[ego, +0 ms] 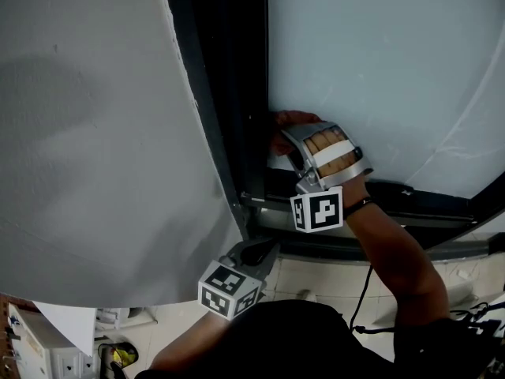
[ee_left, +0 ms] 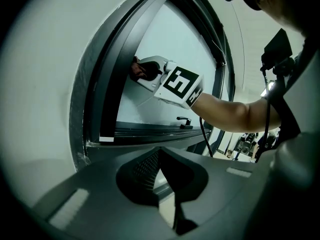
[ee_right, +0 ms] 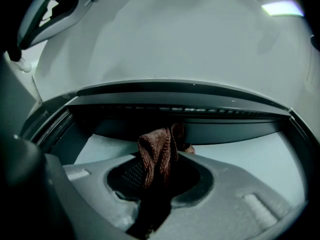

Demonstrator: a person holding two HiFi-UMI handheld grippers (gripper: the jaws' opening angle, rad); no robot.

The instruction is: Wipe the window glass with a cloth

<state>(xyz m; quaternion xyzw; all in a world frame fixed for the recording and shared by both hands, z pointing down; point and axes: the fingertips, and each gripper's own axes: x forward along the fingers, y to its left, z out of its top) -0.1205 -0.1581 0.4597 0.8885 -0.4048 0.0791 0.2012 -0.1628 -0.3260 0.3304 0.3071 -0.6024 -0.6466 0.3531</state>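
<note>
Right gripper (ego: 288,136) is clamped on a reddish-brown knitted cloth (ee_right: 159,151). In the right gripper view the cloth sits bunched between the jaws, sticks up past the tips and hangs down through the gap. The cloth is pressed to the pale blue window glass (ego: 379,61) at its lower left corner, right beside the dark grey metal window frame (ego: 225,93); the head view shows only a small reddish bit of it at the gripper's tip. The person's right hand (ego: 327,155) is wrapped through the gripper's handle, with a black band (ego: 360,206) on the wrist and the bare forearm running down to the right. Left gripper (ee_left: 160,153) has its jaws pressed together with nothing between them. It is low, below the window sill, well apart from the glass, pointing up toward the frame's bottom rail. The white cube (ego: 316,210) on the right gripper and the white cube (ego: 229,289) on the left carry black-and-white square marker patterns, not letters or words. A plain white wall (ego: 87,133) lies left of the frame. A small black window latch (ee_left: 184,121) sits on the bottom rail. A black cable (ego: 359,290) hangs under the right forearm, over the pale tiled floor (ego: 316,275).
</note>
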